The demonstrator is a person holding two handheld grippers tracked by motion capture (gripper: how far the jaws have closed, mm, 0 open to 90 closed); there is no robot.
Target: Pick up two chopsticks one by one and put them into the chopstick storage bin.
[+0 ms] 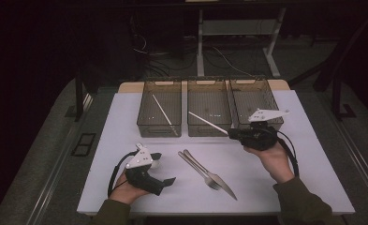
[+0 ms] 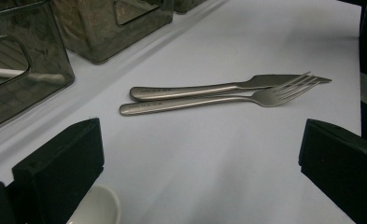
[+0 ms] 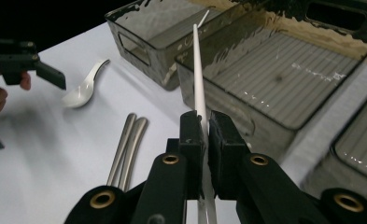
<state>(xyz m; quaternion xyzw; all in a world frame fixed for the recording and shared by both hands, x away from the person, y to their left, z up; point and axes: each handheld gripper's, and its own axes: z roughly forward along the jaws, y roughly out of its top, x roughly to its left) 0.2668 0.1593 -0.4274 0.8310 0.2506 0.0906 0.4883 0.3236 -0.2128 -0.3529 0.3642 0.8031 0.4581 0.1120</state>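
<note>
Right gripper view: the right gripper pinches a thin white plastic chopstick, its long axis running straight ahead from the fingers over the middle smoky transparent bin.

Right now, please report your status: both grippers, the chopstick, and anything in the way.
Right gripper shut on white chopstick, over middle bin. Left gripper open, near spoon. Fork and knife on table, clear of path.

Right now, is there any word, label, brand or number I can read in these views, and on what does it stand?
None can be read.
Steel knife handle: a small stamped mark, too blurred to read.
Steel fork handle: a similar stamped mark, too small to read.
Smoky clear plastic bins: no label visible.
</note>
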